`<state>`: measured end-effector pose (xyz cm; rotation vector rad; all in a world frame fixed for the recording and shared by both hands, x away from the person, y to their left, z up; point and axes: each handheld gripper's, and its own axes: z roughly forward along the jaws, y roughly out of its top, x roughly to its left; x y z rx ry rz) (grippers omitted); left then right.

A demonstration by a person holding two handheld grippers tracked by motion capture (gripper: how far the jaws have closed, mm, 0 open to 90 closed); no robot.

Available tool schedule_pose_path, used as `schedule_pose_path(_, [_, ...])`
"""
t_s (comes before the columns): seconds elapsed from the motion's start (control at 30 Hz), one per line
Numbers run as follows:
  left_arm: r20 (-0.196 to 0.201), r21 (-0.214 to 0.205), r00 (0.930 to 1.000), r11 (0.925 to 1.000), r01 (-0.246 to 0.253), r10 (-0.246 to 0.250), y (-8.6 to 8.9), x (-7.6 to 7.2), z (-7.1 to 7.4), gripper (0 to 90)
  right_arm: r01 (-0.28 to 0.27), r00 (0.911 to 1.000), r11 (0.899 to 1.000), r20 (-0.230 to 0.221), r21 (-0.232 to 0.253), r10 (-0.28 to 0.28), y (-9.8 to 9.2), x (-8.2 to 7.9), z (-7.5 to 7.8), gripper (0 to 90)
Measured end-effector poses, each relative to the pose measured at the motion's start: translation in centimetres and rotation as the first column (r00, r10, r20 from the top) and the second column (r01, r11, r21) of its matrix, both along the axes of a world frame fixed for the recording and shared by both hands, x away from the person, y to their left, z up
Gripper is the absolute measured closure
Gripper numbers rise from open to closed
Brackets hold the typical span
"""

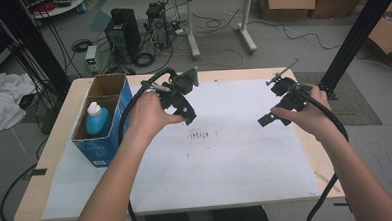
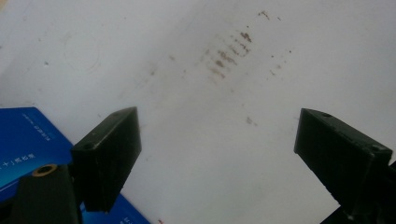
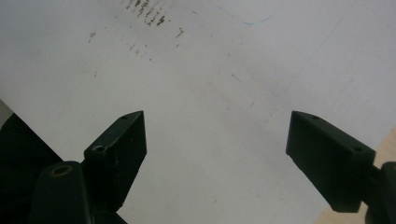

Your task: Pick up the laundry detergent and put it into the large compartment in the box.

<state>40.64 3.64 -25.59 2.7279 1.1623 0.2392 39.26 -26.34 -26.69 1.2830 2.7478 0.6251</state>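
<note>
Both hands hold black grippers above a white paper sheet [image 1: 226, 154] on the table. My left gripper [image 1: 188, 117] hangs over the sheet's left-centre, just right of a blue cardboard box [image 1: 104, 125]. Its jaws stand open with nothing between them [image 2: 217, 149]; a corner of the blue box [image 2: 28, 140] shows behind its left jaw. My right gripper [image 1: 265, 119] is at the right of the sheet, jaws open and empty [image 3: 215, 149]. Brown smudge marks [image 1: 200, 135] lie on the paper between the two grippers, also seen as smudges [image 2: 229, 51] and smudges [image 3: 144, 11].
The open blue box holds a blue bottle with a white cap [image 1: 96, 119]. The wooden table edge [image 1: 316, 155] frames the sheet. Black cables trail from both grippers. A black frame post [image 1: 356, 38] rises at the right; computers and cardboard boxes stand on the floor behind.
</note>
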Motion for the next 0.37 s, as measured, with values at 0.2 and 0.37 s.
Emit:
schedule_pose_path(0.2, [0.002,-0.005,1.0000,0.9999,-0.009,0.010,0.20,-0.04,0.07,15.4,0.005,1.0000,1.000,-0.002,0.001,-0.005,-0.07,-0.07,0.01,20.1])
schedule_pose_path(0.37, [0.004,-0.005,0.9999,0.9999,-0.010,0.010,0.27,-0.04,0.00,15.4,-0.001,1.0000,1.000,0.000,0.000,0.001,-0.01,-0.11,-0.05,20.3])
